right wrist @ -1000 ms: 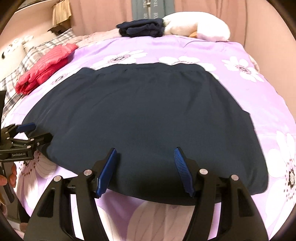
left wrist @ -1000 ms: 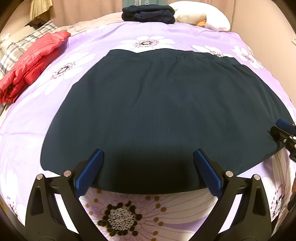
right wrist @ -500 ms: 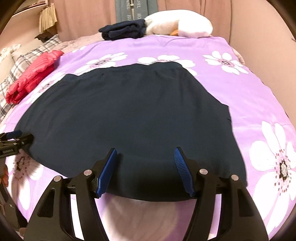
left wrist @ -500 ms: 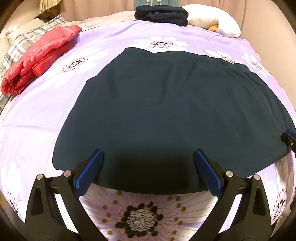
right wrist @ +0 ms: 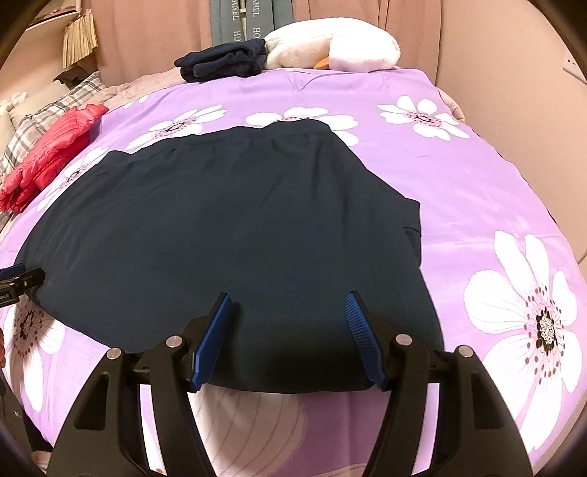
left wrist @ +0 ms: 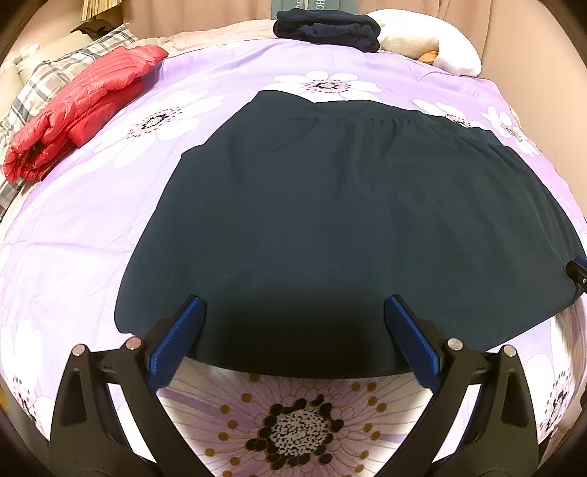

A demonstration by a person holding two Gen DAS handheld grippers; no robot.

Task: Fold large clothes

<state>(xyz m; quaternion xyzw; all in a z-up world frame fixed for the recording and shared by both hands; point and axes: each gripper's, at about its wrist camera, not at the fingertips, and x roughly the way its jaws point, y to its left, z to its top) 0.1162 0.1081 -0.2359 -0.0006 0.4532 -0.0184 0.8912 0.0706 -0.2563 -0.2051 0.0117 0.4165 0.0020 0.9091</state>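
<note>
A large dark navy garment (left wrist: 341, 220) lies spread flat on the purple flowered bedspread (left wrist: 91, 235), its gathered waistband toward the far side. In the left wrist view my left gripper (left wrist: 293, 312) hovers open over the garment's near hem, nothing between its blue pads. The right gripper's tip (left wrist: 578, 271) peeks in at the right edge there. In the right wrist view the same garment (right wrist: 227, 227) fills the middle, and my right gripper (right wrist: 288, 301) stands open above the near hem, empty. The left gripper's tip (right wrist: 18, 279) shows at the far left.
A red puffer jacket (left wrist: 80, 106) lies on the bed's left side beside a plaid pillow (left wrist: 47, 80). Folded dark clothes (left wrist: 326, 29) and a white plush toy (right wrist: 330, 47) sit at the head of the bed. Bare bedspread (right wrist: 495, 220) stretches right of the garment.
Both views have swung apart: the garment sits further right in the left view and further left in the right view. Each gripper's tip has slid toward the other view's edge. Jaws unchanged.
</note>
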